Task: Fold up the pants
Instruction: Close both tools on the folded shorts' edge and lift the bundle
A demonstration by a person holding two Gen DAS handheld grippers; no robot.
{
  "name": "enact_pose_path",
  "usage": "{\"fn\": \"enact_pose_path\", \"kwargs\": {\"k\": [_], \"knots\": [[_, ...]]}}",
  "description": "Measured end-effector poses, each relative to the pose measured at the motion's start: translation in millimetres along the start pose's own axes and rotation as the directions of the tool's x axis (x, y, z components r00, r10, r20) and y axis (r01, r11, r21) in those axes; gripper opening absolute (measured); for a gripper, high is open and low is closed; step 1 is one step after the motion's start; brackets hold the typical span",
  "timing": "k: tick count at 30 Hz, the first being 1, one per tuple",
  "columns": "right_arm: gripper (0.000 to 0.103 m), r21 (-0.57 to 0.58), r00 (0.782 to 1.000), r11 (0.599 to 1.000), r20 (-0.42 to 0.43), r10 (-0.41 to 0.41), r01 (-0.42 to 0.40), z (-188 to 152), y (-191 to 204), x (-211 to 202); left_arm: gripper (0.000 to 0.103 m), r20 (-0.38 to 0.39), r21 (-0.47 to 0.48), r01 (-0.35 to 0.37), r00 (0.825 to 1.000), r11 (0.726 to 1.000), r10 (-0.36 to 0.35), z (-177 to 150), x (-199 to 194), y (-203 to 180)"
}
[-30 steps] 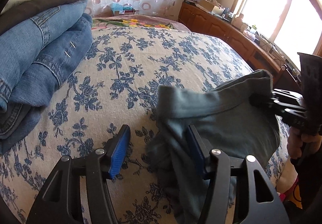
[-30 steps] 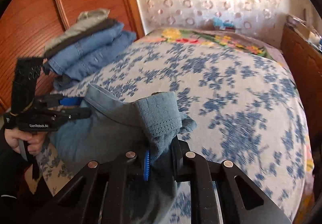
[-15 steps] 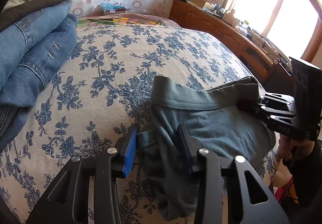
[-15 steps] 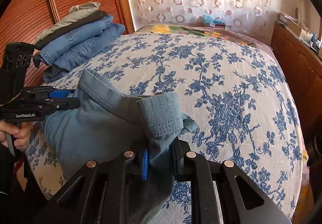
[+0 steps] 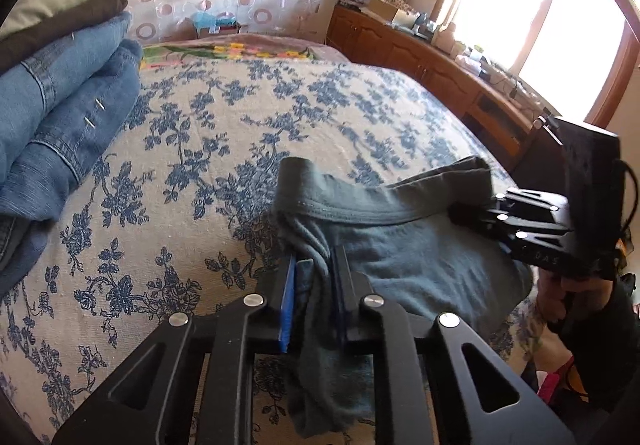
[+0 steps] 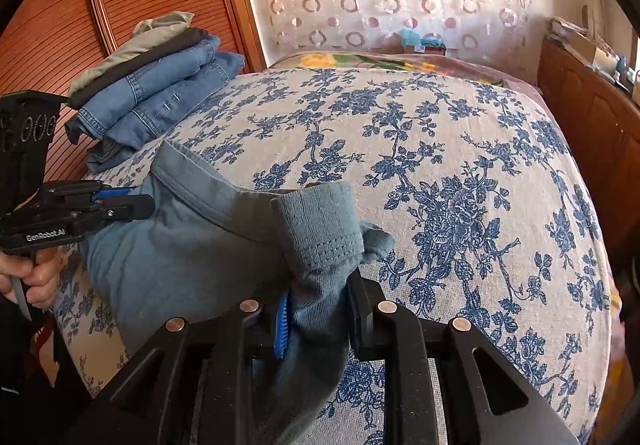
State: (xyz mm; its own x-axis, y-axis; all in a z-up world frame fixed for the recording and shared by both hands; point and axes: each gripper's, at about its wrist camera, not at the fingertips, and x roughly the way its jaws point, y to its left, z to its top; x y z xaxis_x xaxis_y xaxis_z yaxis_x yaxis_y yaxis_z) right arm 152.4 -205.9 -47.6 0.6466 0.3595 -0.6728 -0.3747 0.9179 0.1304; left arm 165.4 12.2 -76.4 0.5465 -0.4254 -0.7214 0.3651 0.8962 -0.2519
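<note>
Left tool (image 5: 314, 277): pressed together on a bunched fold of the grey-blue pants (image 5: 408, 245), blue pad on one side of the cloth, black finger on the other. Same tool seen in the right wrist view (image 6: 140, 199) at the left edge, gripping the pants at the waistband end, held by a hand (image 6: 28, 277).

Right tool (image 6: 316, 309): clamped on a gathered part of the pants (image 6: 192, 257) just below a ribbed, stitched band that folds over above the fingers. Same tool seen in the left wrist view (image 5: 468, 213) at the right, closed on the far end of the waistband hem, with the holding hand (image 5: 560, 297) below it.

Pants: at the near edge of the bed (image 6: 460, 165), stretched between the two tools, hem edge running from one to the other, body of the cloth sagging toward the bed edge. Contact with the bedspread beneath: cannot tell for the whole cloth.

Bed: covered by a cream spread with blue floral print; a second, multicoloured blanket (image 5: 224, 51) at the far end.

Folded stack (image 6: 156, 85): on the left side of the bed, well apart from the pants; blue jeans at the bottom, a dark garment and a pale grey-green one on top.

Wooden cabinet (image 5: 432, 65): along the right of the bed, under the window, carrying small clutter.
</note>
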Motion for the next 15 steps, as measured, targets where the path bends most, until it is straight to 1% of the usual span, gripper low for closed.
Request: {"fn": "enact_pose_path", "kwargs": {"k": [3, 15], "knots": [[0.023, 0.002, 1.000, 1.000, 0.002, -0.002, 0.002, -1, 1, 0, 0.014, 0.021, 0.012, 0.000, 1.000, 1.000, 0.000, 0, -7, -5], [0.024, 0.011, 1.000, 1.000, 0.004, 0.003, -0.003, -1, -1, -1, 0.013, 0.087, 0.058, -0.010, 0.996, 0.998, 0.005, -1, -30, -27]]}}
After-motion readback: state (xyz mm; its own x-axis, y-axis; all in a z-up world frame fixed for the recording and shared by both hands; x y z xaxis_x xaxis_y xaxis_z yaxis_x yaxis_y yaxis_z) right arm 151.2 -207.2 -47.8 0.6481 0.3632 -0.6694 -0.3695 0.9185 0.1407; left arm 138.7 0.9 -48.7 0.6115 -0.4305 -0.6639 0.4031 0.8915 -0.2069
